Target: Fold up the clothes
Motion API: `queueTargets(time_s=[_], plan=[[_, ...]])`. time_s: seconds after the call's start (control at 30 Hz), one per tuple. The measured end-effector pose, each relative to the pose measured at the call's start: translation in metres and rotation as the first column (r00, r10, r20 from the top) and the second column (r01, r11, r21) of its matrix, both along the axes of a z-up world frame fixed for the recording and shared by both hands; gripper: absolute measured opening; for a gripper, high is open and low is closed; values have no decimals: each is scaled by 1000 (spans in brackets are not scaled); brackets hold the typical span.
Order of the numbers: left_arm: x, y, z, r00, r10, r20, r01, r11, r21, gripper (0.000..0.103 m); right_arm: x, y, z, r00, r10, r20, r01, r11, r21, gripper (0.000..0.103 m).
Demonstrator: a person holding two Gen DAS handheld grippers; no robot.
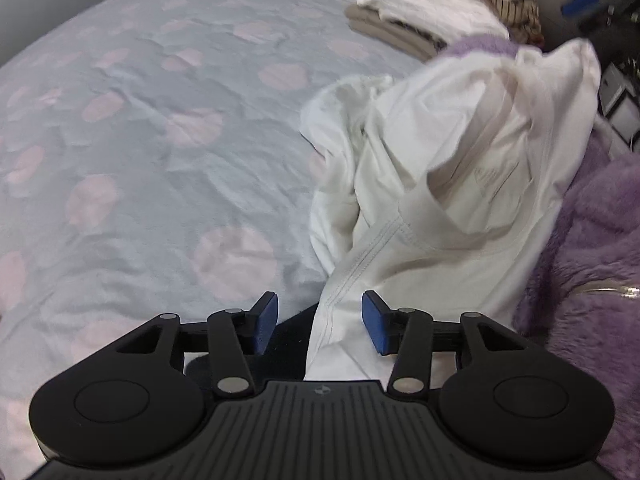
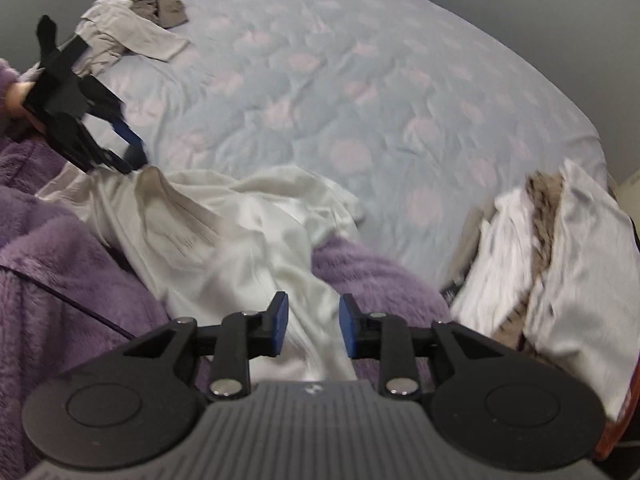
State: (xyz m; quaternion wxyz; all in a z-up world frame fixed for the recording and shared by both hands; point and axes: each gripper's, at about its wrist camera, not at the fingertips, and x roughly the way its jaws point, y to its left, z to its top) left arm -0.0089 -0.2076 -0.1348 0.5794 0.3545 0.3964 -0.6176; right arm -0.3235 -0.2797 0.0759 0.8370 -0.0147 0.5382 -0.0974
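Observation:
A crumpled white garment point(image 1: 440, 184) lies at the bed's near edge, partly against a purple fleece point(image 1: 592, 248). My left gripper point(image 1: 318, 320) is open, its blue pads on either side of the garment's stitched hem, which runs between them. In the right wrist view the same white garment point(image 2: 224, 232) lies spread, and my right gripper point(image 2: 312, 322) is open with a fold of it between the pads. The left gripper point(image 2: 120, 152) shows there at the garment's far left end.
The bed has a pale blue cover with pink dots point(image 1: 160, 140). A stack of folded clothes point(image 1: 432, 12) sits at the right edge and also shows in the right wrist view point(image 2: 552, 264). A loose grey-beige pile point(image 2: 132, 28) lies at the far left corner.

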Motion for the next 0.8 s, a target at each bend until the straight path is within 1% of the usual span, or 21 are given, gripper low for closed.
queueTargets(time_s=[0.07,0.13,0.17,0.2,0.27,0.33,0.4,0.47,0.53,0.57,0.6,0.63,0.7,0.8], plan=[[2,-5,-10,1000,-5,-9,5,1000,17,44,6,3,-6,1000,23,-12,-23,1000,10,31],[6,-7,-15,999,-9,-50,10,1000,22,42,10,6,-13,999,41,-26,-40,999,20,31],[8,-7,-17,997,-14,-73,16,1000,21,38,10,6,-15,999,41,-29,-40,999,25,31],[10,-8,-19,995,-19,-95,21,1000,20,37,10,6,-17,999,41,-32,-40,999,30,32],[14,-8,-23,990,-20,-136,23,1000,21,37,10,6,-22,998,41,-37,-40,998,39,32],[21,-8,-29,980,-11,-197,16,1000,25,37,10,3,-25,999,33,-38,-31,999,42,33],[31,-10,-35,962,12,-271,-2,999,36,36,10,2,-25,999,31,-39,-29,999,42,33],[38,-11,-38,950,23,-311,-9,999,45,36,10,1,-26,999,28,-40,-27,999,42,33],[37,-12,-36,950,26,-311,-10,999,54,32,10,0,-27,999,26,-42,-24,999,43,33],[33,-13,-34,950,21,-310,-2,998,59,23,10,0,-27,999,25,-42,-23,999,42,33],[29,-14,-32,950,14,-311,6,998,64,7,9,-2,-27,999,23,-43,-21,999,39,33],[24,-14,-29,953,13,-302,9,997,70,6,9,-2,-27,999,23,-41,-22,999,37,33],[10,-16,-25,973,-7,-232,23,998,65,5,8,-3,-29,999,31,-39,-29,999,43,33],[2,-13,-20,984,3,-179,9,998,63,1,9,-3,-32,998,50,-37,-48,997,61,34]])
